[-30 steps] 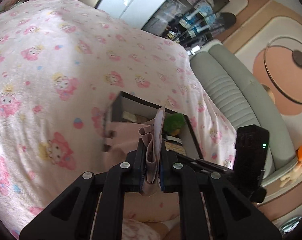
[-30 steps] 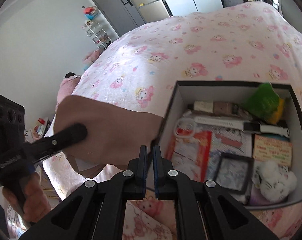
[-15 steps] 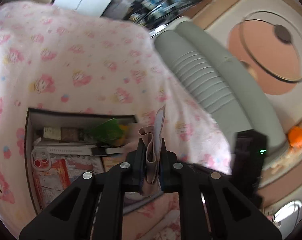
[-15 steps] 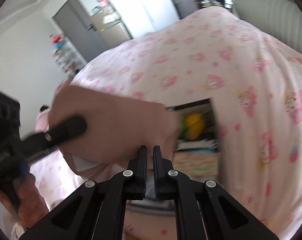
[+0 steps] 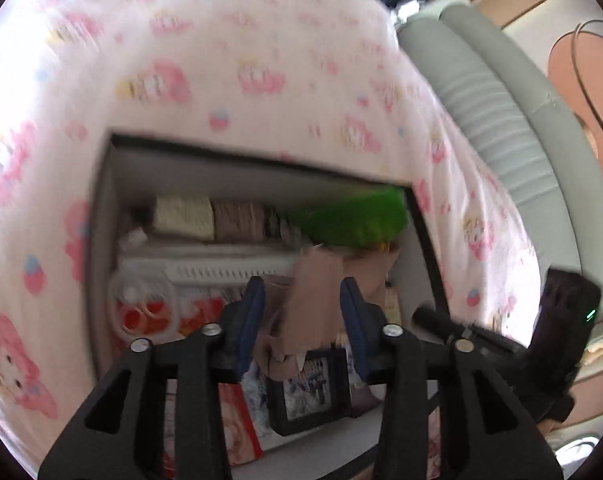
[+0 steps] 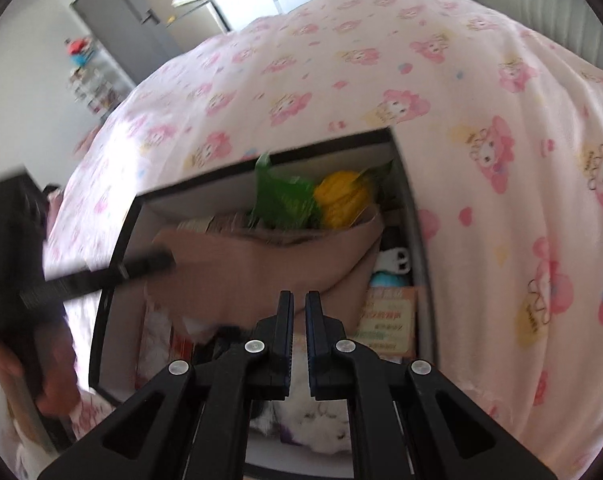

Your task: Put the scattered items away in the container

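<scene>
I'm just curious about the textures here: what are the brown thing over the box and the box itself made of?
The brown piece looks like soft matte cloth: it drapes and folds limply over the items. The box seems to be stiff card or board with a dull finish and dark edges: its thin, straight walls keep their shape. Blur leaves both a little uncertain.

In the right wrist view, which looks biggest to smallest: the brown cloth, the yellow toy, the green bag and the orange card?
1. brown cloth, clearly the largest.
2. green bag and yellow toy: much alike in apparent size, so I won't rank them.
3. orange card: also close to those two, and partly hidden by the cloth, so its place is unsure.
</scene>
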`<state>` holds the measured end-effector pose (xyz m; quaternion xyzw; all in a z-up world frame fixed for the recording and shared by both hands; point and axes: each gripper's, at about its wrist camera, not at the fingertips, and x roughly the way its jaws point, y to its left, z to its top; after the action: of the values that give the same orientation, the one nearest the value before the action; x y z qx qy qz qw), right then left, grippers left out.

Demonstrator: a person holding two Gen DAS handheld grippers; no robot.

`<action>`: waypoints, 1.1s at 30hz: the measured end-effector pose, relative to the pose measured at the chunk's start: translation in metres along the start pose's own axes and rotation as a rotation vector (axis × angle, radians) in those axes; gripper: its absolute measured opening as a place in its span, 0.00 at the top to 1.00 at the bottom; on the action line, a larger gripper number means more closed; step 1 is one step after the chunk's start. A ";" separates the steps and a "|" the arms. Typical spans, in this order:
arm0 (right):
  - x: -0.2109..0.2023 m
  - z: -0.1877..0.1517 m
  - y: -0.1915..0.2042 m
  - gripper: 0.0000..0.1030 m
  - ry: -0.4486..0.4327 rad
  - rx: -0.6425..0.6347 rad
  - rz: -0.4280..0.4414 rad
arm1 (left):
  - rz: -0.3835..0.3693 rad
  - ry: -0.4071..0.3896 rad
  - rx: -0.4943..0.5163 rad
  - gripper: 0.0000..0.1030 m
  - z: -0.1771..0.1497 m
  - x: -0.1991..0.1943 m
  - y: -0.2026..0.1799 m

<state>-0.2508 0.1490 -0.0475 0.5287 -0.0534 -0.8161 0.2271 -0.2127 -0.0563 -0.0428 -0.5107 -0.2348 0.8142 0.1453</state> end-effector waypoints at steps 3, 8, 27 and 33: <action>-0.001 -0.001 -0.004 0.96 -0.010 0.031 -0.002 | 0.040 -0.070 0.015 0.61 -0.010 -0.017 0.003; 0.004 0.007 0.004 0.96 -0.011 0.017 0.003 | -0.018 0.041 0.031 0.61 -0.014 0.007 0.000; 0.079 0.021 -0.010 0.93 0.216 0.090 -0.033 | -0.016 0.143 -0.107 0.47 -0.015 0.049 0.014; 0.038 0.013 0.009 0.60 0.067 0.027 -0.176 | 0.077 -0.031 0.041 0.32 -0.019 0.012 -0.011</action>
<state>-0.2728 0.1222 -0.0709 0.5614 -0.0103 -0.8140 0.1489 -0.2012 -0.0371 -0.0530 -0.5036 -0.2004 0.8316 0.1209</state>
